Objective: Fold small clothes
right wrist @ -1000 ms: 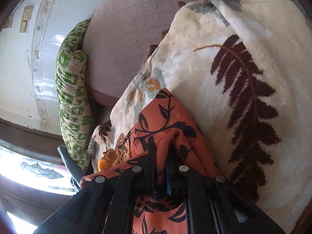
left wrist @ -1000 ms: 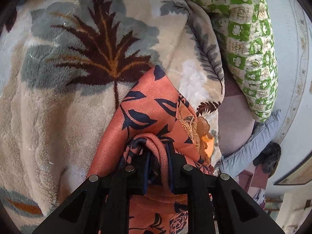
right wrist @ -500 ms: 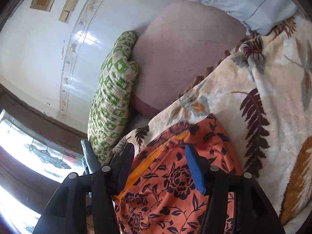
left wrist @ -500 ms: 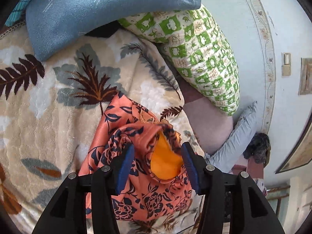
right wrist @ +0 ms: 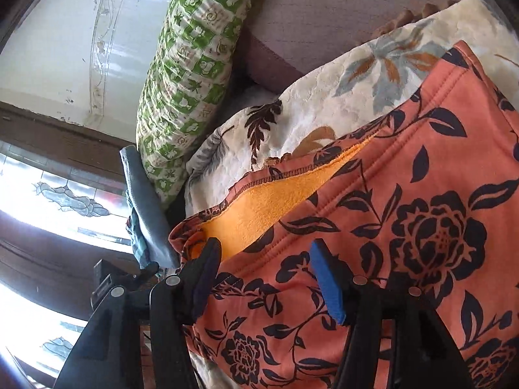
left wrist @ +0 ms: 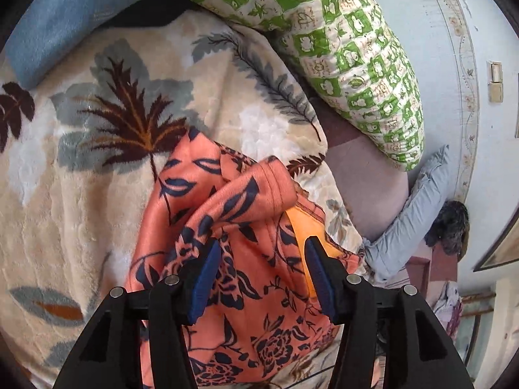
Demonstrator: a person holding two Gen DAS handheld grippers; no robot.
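Note:
An orange-pink garment (left wrist: 227, 201) printed with dark blue leaves and flowers lies folded on a cream leaf-patterned blanket (left wrist: 97, 194). A rolled fold of it rises just beyond my left gripper (left wrist: 262, 246), which stands open above the cloth with nothing pressed between its blue pads. In the right wrist view the garment (right wrist: 421, 194) fills the lower right, with its plain orange lining (right wrist: 275, 201) showing at an open hem. My right gripper (right wrist: 266, 246) is open too and hangs over that hem without gripping it.
A green-and-white checked pillow (left wrist: 340, 48) leans against the pale wall beyond the blanket's edge. A blue pillow (left wrist: 65, 16) lies at the far left. Bare mauve mattress (left wrist: 366, 175) and a grey cloth (left wrist: 415, 220) lie at the right. A bright window (right wrist: 48, 194) is beside the bed.
Both grippers were shut on bunched folds of the garment a second ago. They have opened, let the cloth drop onto the blanket, and drawn back; the right one also swung sideways.

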